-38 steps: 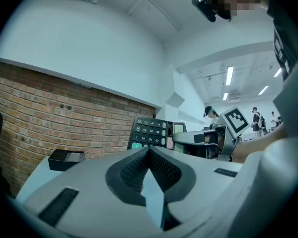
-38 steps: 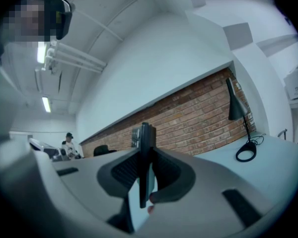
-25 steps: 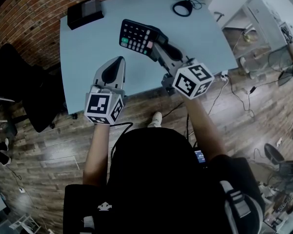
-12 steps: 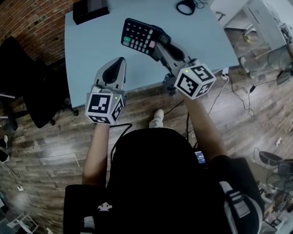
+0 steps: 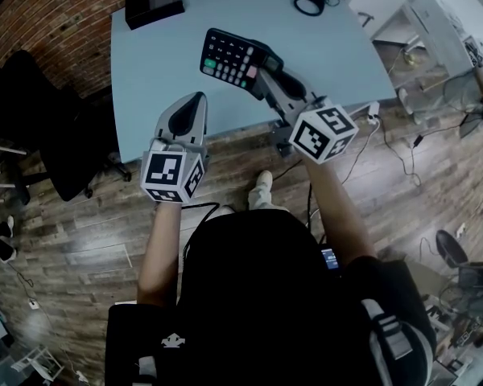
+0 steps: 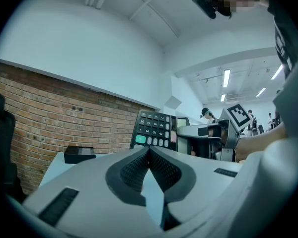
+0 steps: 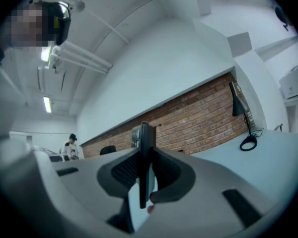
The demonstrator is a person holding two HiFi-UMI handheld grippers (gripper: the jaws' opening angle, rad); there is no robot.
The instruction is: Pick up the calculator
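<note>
- Pick-up looks done: the right gripper (image 5: 263,72) has its fingers clamped on one edge of the black keypad calculator (image 5: 230,58), held upright above the pale blue tabletop (image 5: 157,71).
- The left gripper (image 5: 196,100) hovers nearby, fingers closed on nothing.
- Nothing obvious is left beyond keeping it aloft.

Pale blue table (image 5: 169,63) against a red brick wall (image 5: 40,22), white wall (image 6: 89,43) above. Dark wood-plank floor (image 5: 80,240). Black office chair (image 5: 32,127) at the table's left edge. Black box (image 5: 154,3) at far-left corner, black desk lamp (image 7: 238,103) at far-right corner. Ceiling strip lights (image 6: 226,77) on.
</note>
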